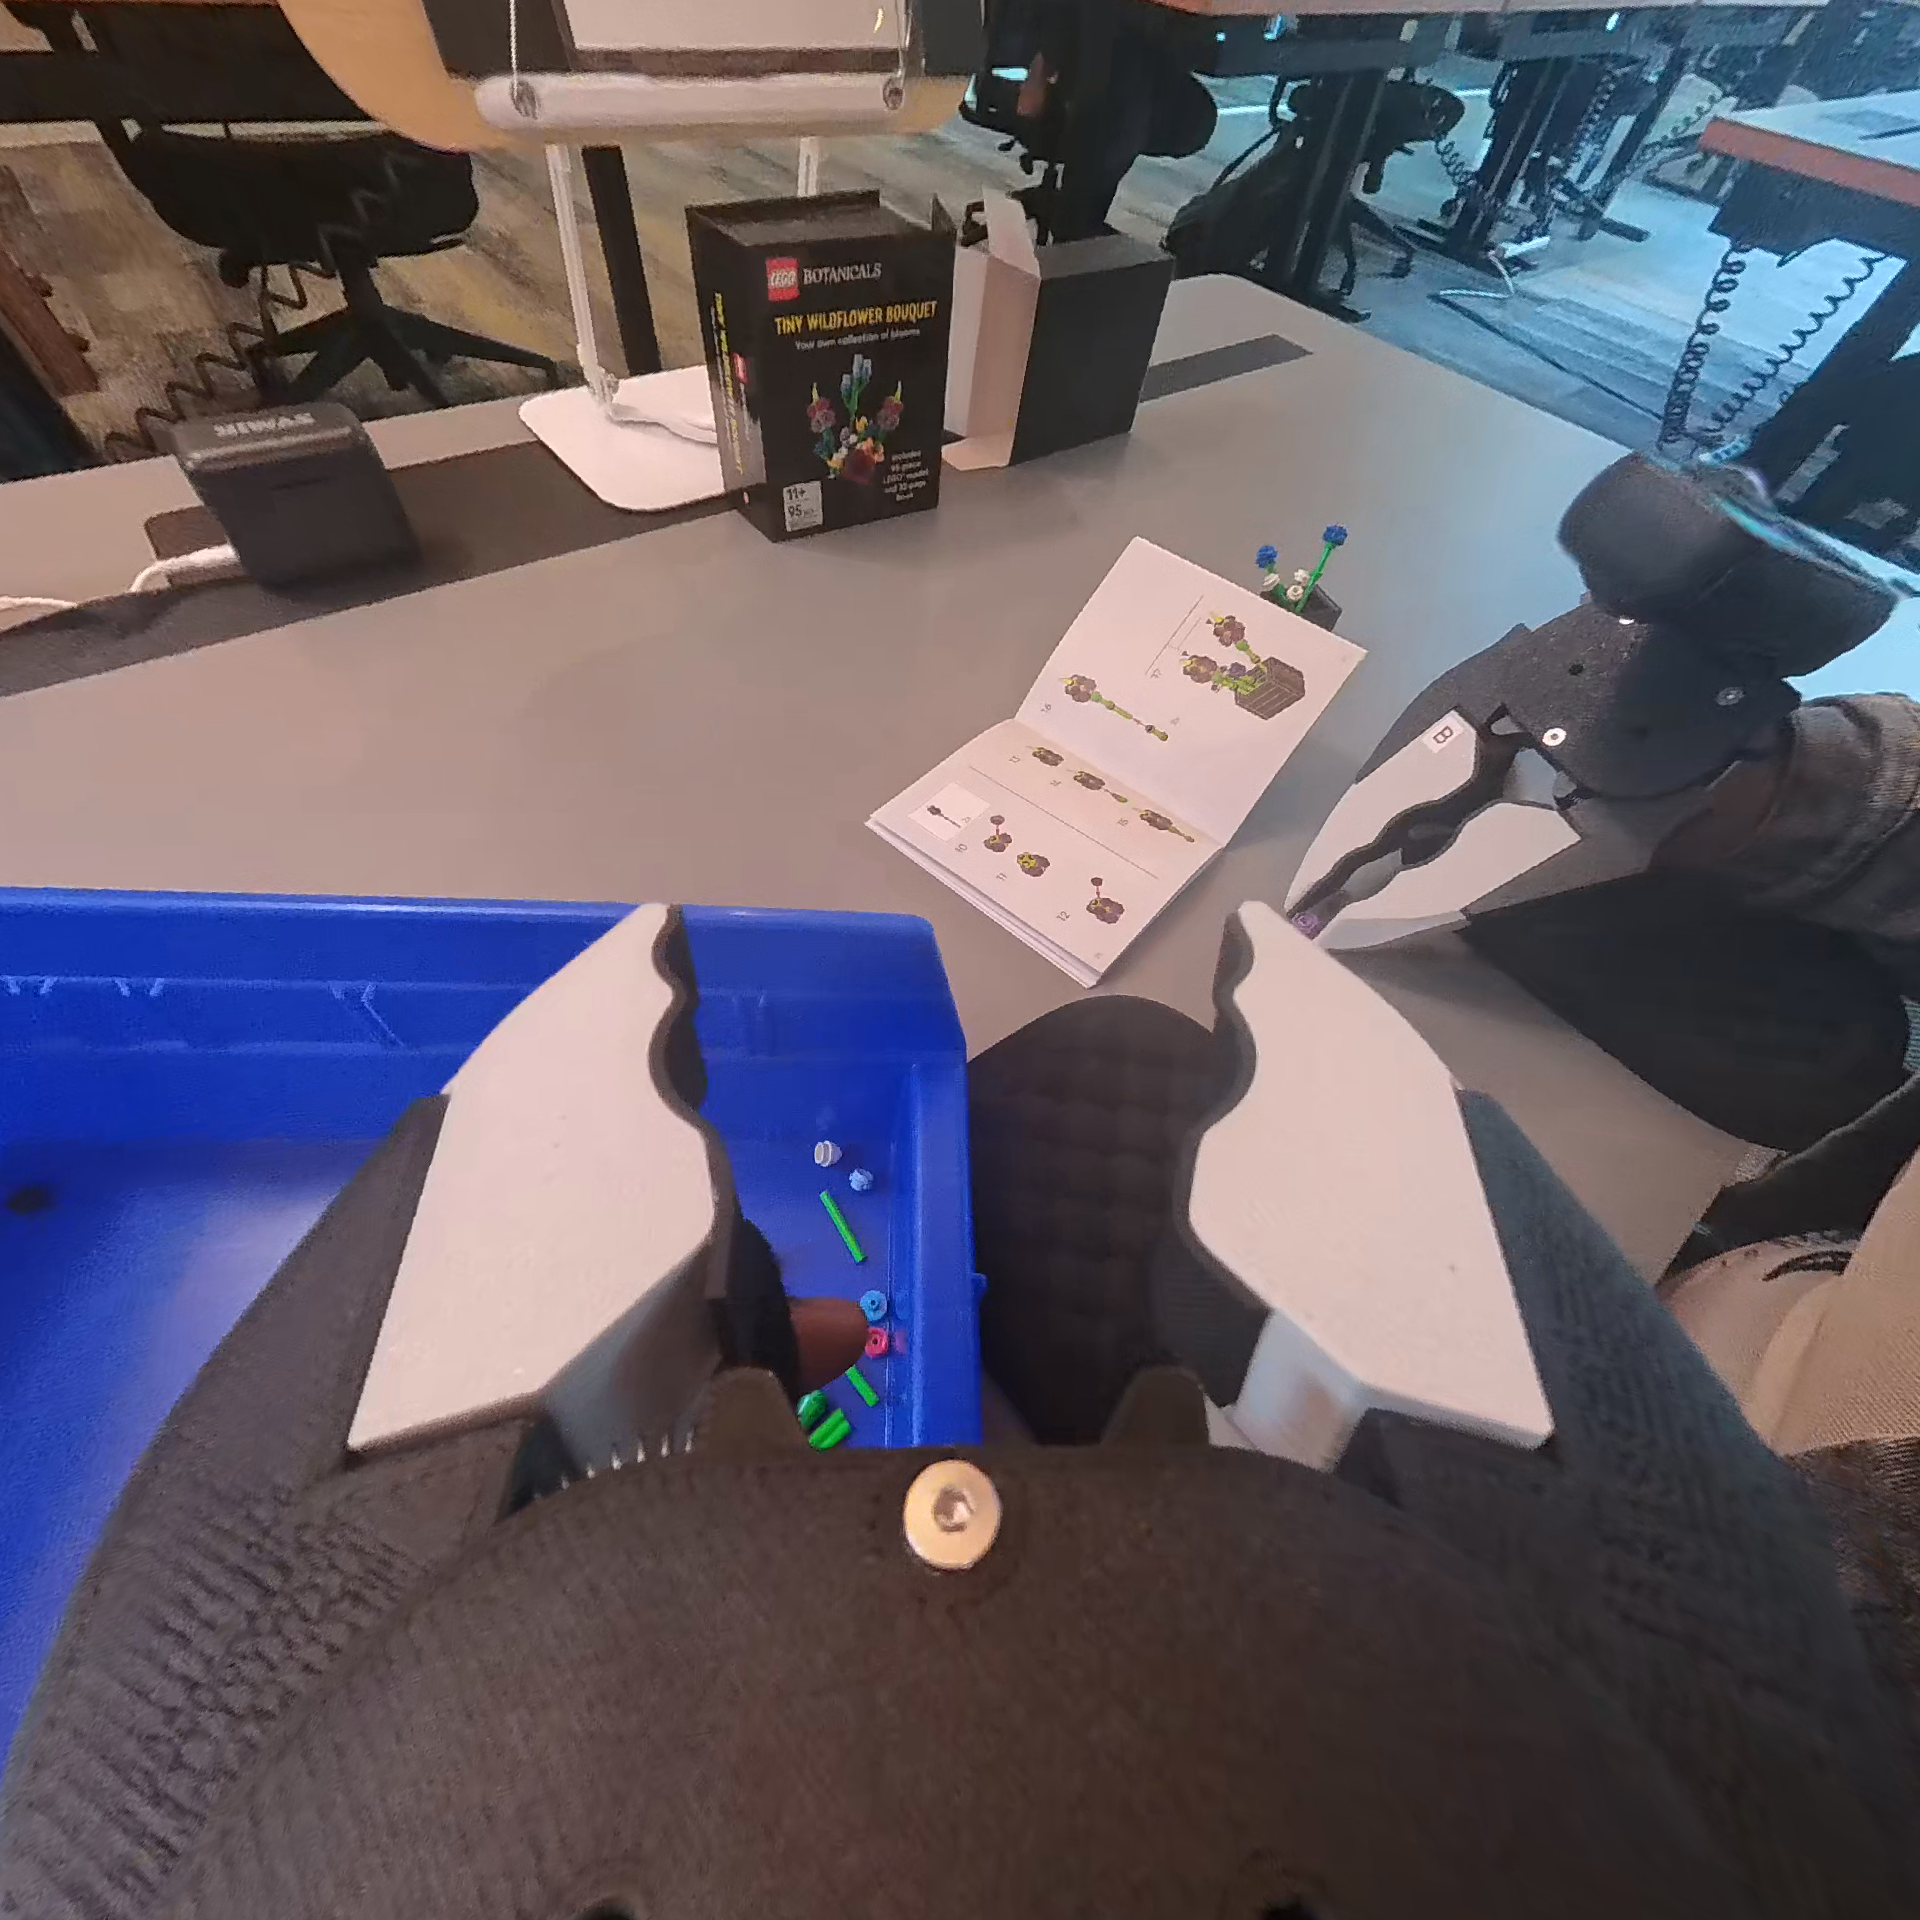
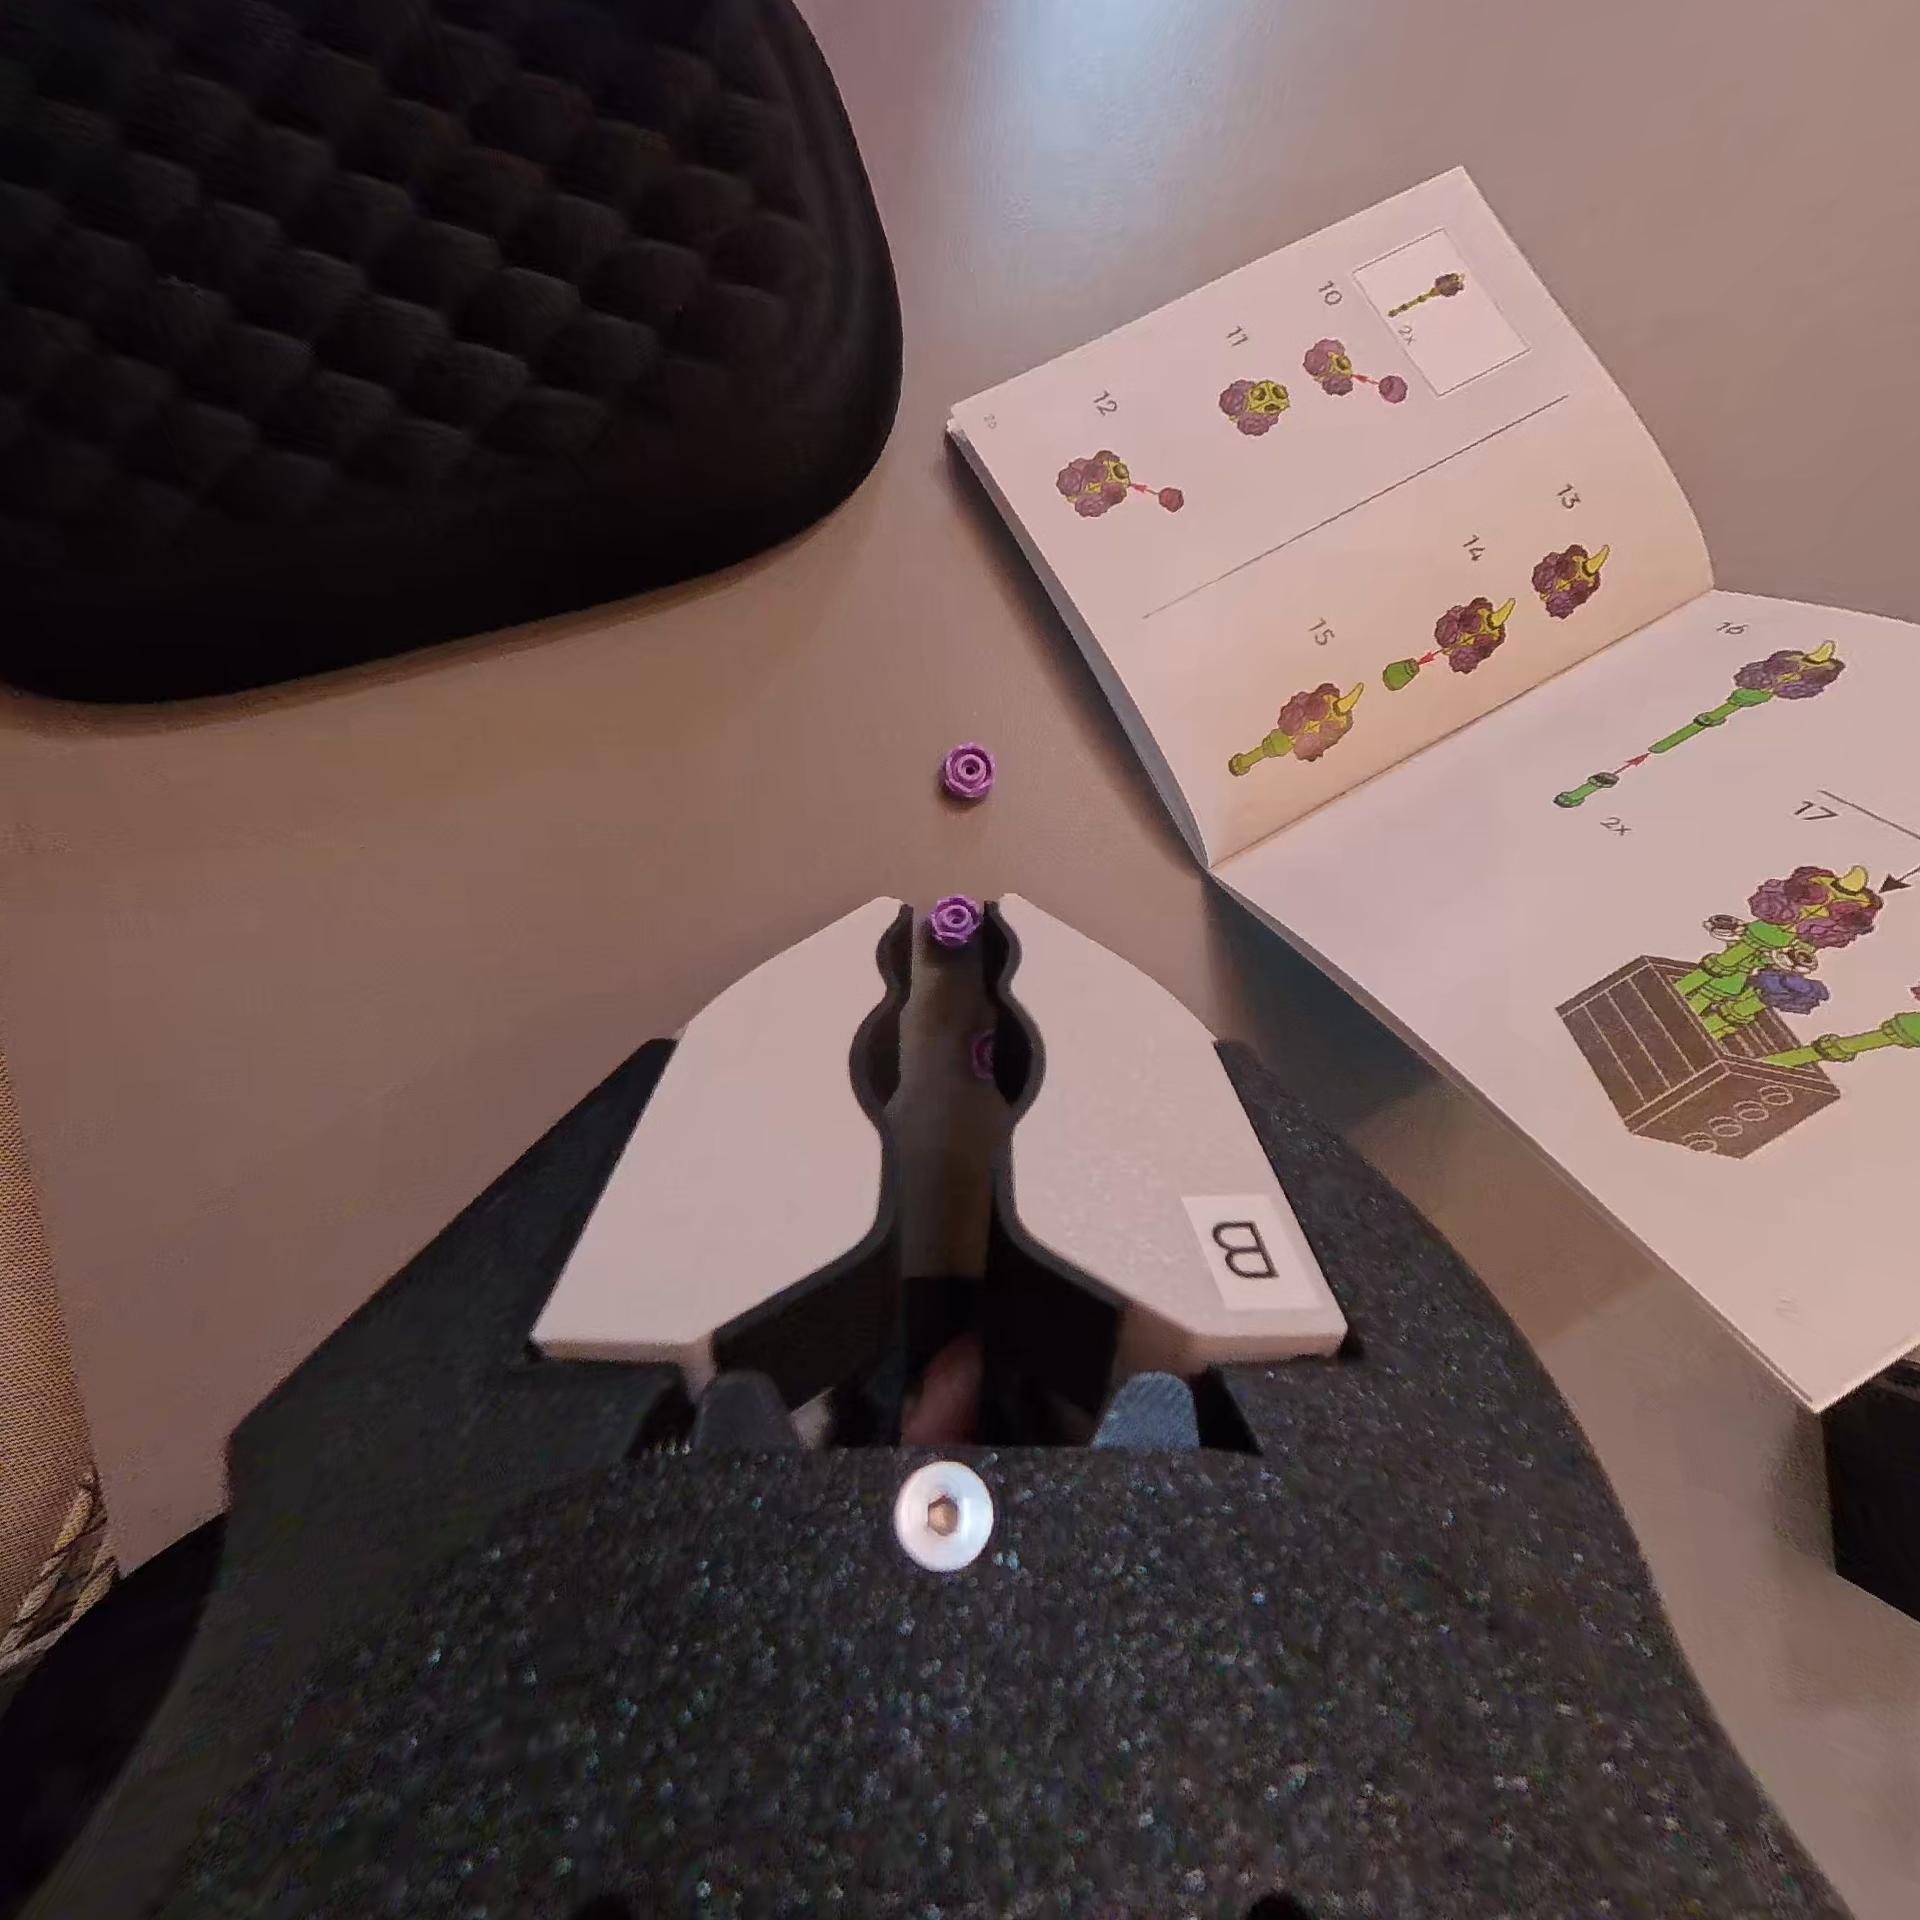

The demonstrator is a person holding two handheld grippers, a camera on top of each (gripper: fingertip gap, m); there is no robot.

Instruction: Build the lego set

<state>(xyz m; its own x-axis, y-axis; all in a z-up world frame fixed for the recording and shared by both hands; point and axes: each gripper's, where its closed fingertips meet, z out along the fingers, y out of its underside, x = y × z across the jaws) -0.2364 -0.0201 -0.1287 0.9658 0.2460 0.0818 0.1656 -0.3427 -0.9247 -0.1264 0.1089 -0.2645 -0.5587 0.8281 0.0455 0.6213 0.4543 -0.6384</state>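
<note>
A: Right gripper first. Jaws nearly together, and a small purple flower stud sits right between the tips. Both tips seem to touch it; I log it as grasped, low against the grey surface.

B: Other purple pieces?

A: Two. A second purple stud lies flat on the surface just ahead of the tips, apart from them. A third purple piece shows farther back in the gap, partly hidden by the right-hand finger.

B: Left gripper?

A: Left gripper has its jaws spread wide, nothing between them. It hangs over the right end of the blue bin and a black quilted pad beside the bin.

B: Bin contents?

A: Loose parts in the right corner: green rods, a white stud, a light blue stud, a blue ring, a pink piece, more green bits at the bottom. A fingertip shows behind the left finger.

B: Farther out?

A: Instruction booklet open, flat, right of the right gripper. Behind its far edge stands a partly built model: blue flowers on green stems in a dark base. Beyond that, the black set box upright, an opened black carton to its right, and a dark box-shaped device at far left.
</note>
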